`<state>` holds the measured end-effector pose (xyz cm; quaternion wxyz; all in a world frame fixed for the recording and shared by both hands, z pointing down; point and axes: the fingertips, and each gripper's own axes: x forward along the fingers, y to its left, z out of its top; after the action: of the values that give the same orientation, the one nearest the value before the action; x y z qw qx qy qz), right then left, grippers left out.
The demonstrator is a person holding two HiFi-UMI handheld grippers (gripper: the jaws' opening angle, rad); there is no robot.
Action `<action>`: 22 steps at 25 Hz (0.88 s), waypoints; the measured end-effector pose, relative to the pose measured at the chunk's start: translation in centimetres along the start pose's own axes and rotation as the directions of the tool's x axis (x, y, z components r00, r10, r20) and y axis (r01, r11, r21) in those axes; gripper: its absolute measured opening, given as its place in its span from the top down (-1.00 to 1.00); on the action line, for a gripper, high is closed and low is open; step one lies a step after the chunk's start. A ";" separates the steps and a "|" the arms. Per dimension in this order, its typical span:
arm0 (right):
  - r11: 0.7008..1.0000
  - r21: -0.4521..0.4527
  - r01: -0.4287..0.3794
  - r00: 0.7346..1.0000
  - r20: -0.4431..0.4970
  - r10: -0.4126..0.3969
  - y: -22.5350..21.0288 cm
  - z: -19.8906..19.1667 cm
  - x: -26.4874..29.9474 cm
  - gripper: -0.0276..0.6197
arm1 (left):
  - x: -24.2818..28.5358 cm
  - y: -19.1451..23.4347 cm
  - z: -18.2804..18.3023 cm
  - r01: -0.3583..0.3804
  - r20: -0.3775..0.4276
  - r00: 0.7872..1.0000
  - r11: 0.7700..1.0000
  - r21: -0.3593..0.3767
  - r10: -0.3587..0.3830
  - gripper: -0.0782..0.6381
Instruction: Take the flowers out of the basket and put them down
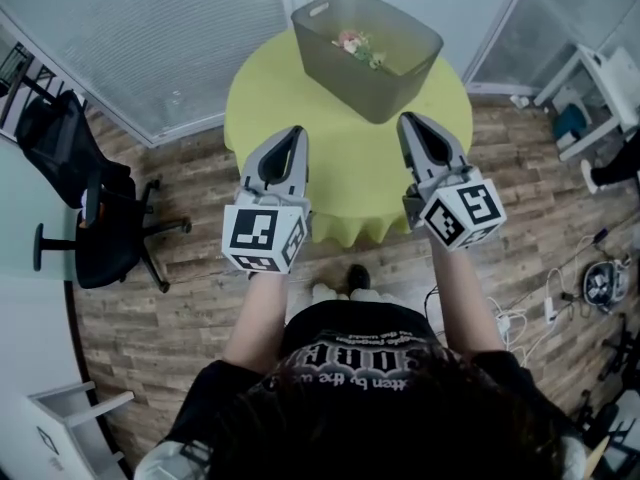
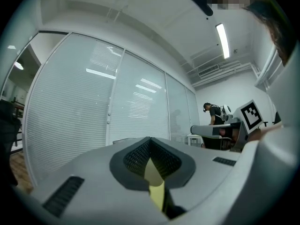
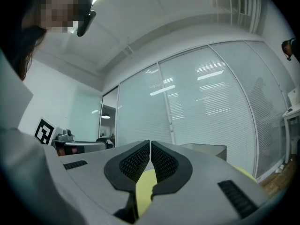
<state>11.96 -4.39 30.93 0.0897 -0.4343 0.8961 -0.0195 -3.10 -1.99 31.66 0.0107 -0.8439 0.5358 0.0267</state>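
Flowers still in basket at top centre, none out yet; left tongs and right tongs both closed, empty, below it.

A grey plastic basket sat at the far side of a round yellow-green table, with flowers inside it. A black office chair stood left of the table.

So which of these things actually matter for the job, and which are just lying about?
Part of the job: the flowers, lying in the grey basket; the round yellow table under it; the left tool and right tool, both shut and empty.

Just lying about: the black office chair; the white desk; the cables on the floor.
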 end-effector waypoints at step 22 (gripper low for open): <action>0.995 -0.003 -0.104 0.994 -0.032 0.104 -8.4 -0.4 8.0 0.82 | 9.4 2.9 -0.8 -0.085 -0.014 0.996 0.996 0.004 0.085 0.78</action>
<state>13.49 -15.88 31.15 0.0754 -0.3868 0.9189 -0.0194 -1.69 -11.71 31.92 0.0074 -0.8203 0.5715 0.0203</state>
